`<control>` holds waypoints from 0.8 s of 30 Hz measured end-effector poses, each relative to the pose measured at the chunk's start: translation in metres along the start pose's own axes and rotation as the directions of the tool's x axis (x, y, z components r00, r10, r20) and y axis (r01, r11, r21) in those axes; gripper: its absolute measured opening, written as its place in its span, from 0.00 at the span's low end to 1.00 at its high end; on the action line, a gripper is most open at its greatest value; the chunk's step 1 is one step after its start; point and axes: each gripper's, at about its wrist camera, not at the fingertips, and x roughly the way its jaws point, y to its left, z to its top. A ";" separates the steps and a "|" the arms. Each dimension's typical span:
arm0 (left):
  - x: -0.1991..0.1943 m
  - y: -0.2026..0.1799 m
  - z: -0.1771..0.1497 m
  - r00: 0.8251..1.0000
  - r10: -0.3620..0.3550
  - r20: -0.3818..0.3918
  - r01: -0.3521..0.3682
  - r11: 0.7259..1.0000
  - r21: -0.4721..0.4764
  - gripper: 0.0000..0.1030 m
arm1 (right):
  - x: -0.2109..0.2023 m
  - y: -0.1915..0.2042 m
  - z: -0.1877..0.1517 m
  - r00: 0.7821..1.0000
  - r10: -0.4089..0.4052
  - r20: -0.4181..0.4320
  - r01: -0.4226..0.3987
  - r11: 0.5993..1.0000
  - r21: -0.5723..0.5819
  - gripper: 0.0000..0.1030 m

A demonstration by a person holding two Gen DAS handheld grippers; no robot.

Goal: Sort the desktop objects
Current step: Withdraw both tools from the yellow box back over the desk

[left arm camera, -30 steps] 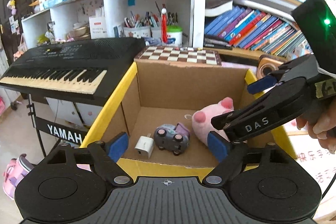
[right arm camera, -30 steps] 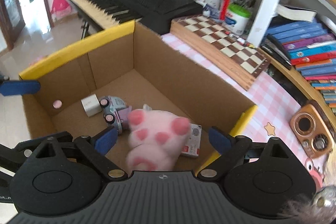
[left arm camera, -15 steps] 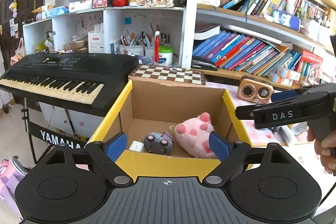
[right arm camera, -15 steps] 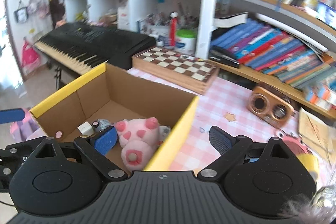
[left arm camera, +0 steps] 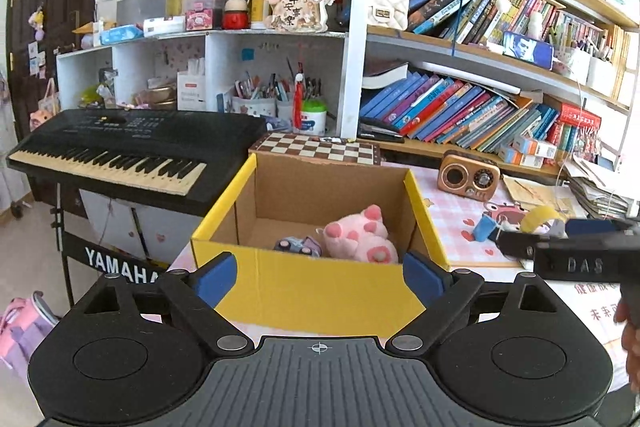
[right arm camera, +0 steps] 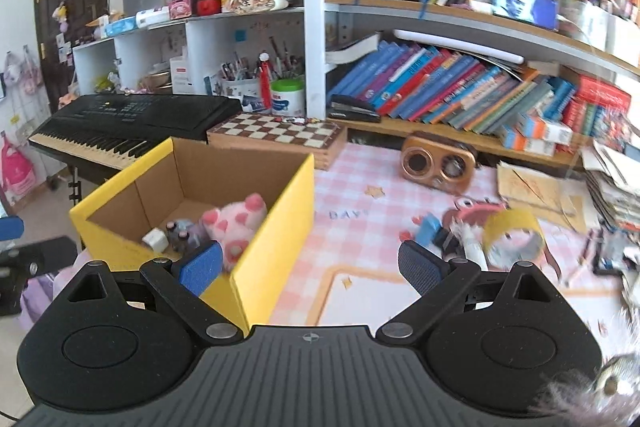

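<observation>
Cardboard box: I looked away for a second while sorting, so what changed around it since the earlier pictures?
Both tools drew back from the cardboard box: the right tool swung off toward the desk clutter near the tape roll, the left tool backed away, its jaws opening with nothing between them. Nothing was picked up. The pink plush, toy car and white plug stayed in the box.

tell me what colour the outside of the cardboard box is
Yellow outside, plain brown inside; the cardboard box shows it best in the left wrist view.
</observation>
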 end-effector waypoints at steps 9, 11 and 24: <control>-0.021 -0.006 -0.019 1.000 -0.007 -0.011 0.007 1.000 0.015 0.90 | -0.042 0.018 -0.044 0.999 -0.041 0.010 0.041 0.999 0.026 0.92; -0.025 -0.005 -0.025 1.000 -0.008 -0.021 0.008 1.000 0.010 0.90 | -0.048 0.021 -0.053 0.999 -0.045 0.003 0.045 0.999 0.030 0.92; -0.037 -0.014 -0.061 0.993 -0.046 -0.108 0.051 0.998 0.039 0.91 | -0.070 0.032 -0.090 0.996 -0.078 -0.052 0.080 0.996 0.044 0.92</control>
